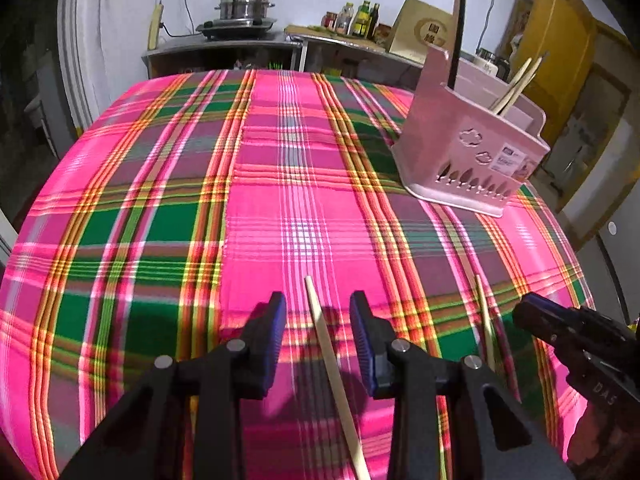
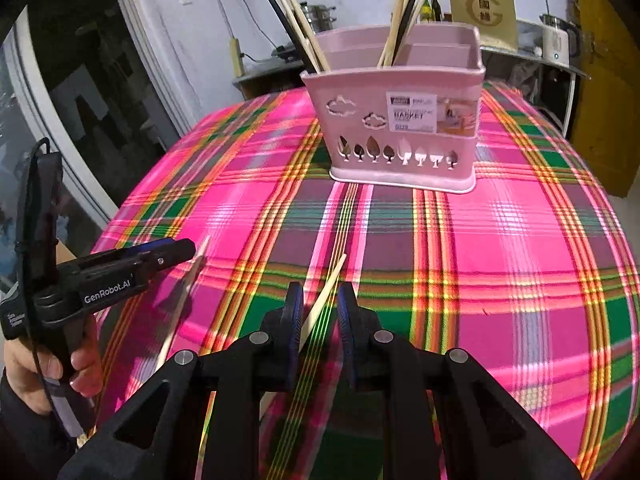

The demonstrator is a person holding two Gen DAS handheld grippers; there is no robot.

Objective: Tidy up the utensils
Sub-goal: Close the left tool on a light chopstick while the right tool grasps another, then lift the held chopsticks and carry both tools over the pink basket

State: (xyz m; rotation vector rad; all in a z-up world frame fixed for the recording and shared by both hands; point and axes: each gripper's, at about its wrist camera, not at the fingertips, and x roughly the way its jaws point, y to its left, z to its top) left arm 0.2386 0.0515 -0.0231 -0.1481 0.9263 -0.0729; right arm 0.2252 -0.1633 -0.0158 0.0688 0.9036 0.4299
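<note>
The left tool (image 1: 318,312), black-armed with blue ribbed pads, stands partly open over a worktop (image 1: 160,208) covered in a pink, green and orange plaid cloth. A pale wooden chopstick (image 1: 332,368) runs lengthwise through the gap between its pads, lying apart from both of them, so the tool is released and grasps nothing.

The right tool (image 2: 319,300), of the same build, has its pads set closer together. A second pale wooden chopstick (image 2: 322,300) slants up through the narrow gap, its lower part passing against the left pad; whether the pads actually pinch it cannot be told. In the left wrist view this chopstick (image 1: 485,320) lies on the cloth just beside the right tool's dark tip (image 1: 532,312). In the right wrist view, a hand (image 2: 28,364) grips the handle of the left tool at the left edge.

Farther back on the worktop stands a pink plastic utensil basket (image 2: 400,112) with cloud and tree cut-outs and a paper label. Pale chopsticks (image 2: 394,28) and black chopsticks (image 2: 288,24) stand upright in its compartments, well apart from both tools.
</note>
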